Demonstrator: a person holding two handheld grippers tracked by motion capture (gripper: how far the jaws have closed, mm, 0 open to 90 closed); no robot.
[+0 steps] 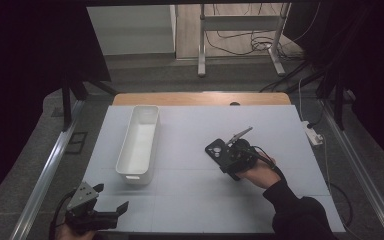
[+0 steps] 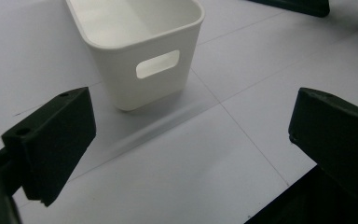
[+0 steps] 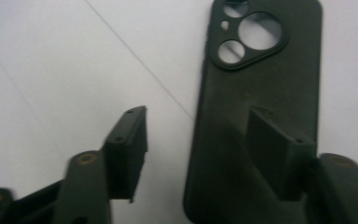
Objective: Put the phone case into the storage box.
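Right claw gapes over the black phone case, gripping nothing; left claw wide open, empty.

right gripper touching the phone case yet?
Cannot tell. In the right gripper view the right gripper is open, one jaw overlapping the black phone case, the other over bare table; no plain contact or gap.

Probably a lab: black curtains, floor cables and a metal stand.
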